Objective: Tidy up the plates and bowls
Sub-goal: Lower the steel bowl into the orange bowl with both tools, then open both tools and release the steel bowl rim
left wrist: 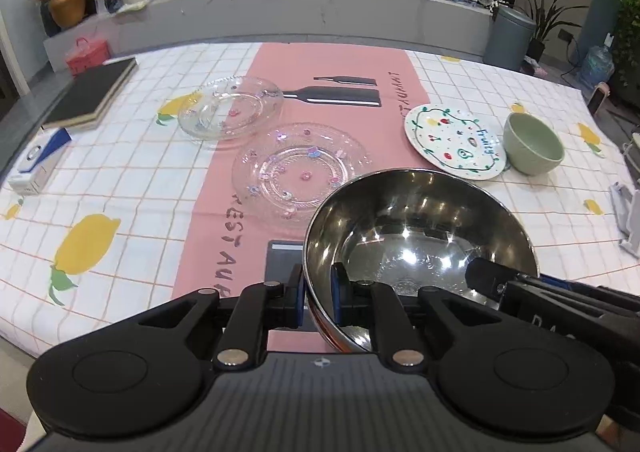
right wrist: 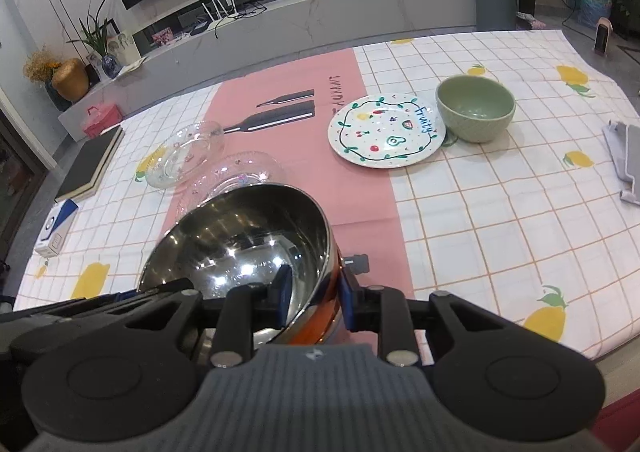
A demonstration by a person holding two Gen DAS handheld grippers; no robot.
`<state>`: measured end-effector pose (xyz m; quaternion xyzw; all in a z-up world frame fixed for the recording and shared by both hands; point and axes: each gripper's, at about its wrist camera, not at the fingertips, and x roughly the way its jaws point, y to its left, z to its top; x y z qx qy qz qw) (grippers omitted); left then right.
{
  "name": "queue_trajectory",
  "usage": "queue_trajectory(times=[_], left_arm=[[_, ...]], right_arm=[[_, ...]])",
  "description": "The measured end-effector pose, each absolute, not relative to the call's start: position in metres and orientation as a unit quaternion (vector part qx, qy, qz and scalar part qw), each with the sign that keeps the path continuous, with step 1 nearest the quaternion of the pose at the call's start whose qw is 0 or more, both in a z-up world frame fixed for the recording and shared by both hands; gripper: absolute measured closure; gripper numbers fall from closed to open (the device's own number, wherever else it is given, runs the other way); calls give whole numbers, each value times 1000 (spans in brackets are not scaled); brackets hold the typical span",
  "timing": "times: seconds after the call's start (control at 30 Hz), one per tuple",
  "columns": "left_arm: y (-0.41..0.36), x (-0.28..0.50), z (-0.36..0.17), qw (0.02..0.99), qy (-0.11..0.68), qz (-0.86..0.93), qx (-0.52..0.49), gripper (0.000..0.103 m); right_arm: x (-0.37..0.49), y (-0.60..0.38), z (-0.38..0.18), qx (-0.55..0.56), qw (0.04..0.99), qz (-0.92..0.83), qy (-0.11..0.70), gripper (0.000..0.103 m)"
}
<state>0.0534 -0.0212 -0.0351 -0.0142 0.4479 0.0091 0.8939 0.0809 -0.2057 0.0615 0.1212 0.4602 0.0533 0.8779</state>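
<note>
A shiny steel bowl (left wrist: pixel 420 236) is held just above the pink runner by both grippers. My left gripper (left wrist: pixel 318 290) is shut on the bowl's near-left rim, one blue pad inside and one outside. My right gripper (right wrist: pixel 316 296) is shut on the steel bowl (right wrist: pixel 240 240) at its right rim in the same way. Two clear glass plates (left wrist: pixel 230 112) (left wrist: pixel 300 172) lie beyond the bowl, the nearer one partly hidden by it. Further right, a white painted plate (left wrist: pixel 456 140) lies next to a green bowl (left wrist: pixel 534 142).
A black board (left wrist: pixel 92 92) and a white-and-blue box (left wrist: pixel 36 160) lie along the table's left edge. A grey stand (right wrist: pixel 628 160) lies at the right edge. The checked cloth (right wrist: pixel 480 232) in front of the white plate is bare.
</note>
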Motion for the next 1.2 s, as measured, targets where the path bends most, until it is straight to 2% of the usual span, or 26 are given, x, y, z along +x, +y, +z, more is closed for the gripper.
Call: queue_trajectory(times=[0.33, 0.53, 0.6, 0.63, 0.7, 0.73, 0.77, 0.83, 1.2], left_arm=[[-20, 57, -43, 894, 447, 28, -3, 89], [-19, 57, -49, 887, 462, 24, -6, 88], [-18, 54, -45, 891, 453, 14, -12, 75], [-18, 53, -42, 894, 448, 9, -15, 72], [-19, 52, -39, 898, 440, 3, -14, 60], [-19, 52, -38, 898, 440, 4, -13, 58], [-20, 53, -38, 897, 441, 5, -12, 54], [-18, 56, -41, 893, 451, 6, -16, 52], [-14, 63, -54, 873, 488, 6, -23, 52]], right_arm=[[87, -204, 50, 120, 876, 43, 465, 80], [82, -206, 52, 124, 879, 41, 459, 76], [78, -210, 60, 132, 887, 41, 440, 62], [77, -212, 65, 132, 892, 39, 431, 58], [75, -214, 70, 131, 898, 35, 418, 59], [75, -215, 71, 128, 899, 33, 417, 60], [76, -215, 69, 125, 898, 33, 420, 70], [79, -217, 63, 131, 891, 36, 434, 88], [85, -217, 51, 133, 881, 31, 454, 91]])
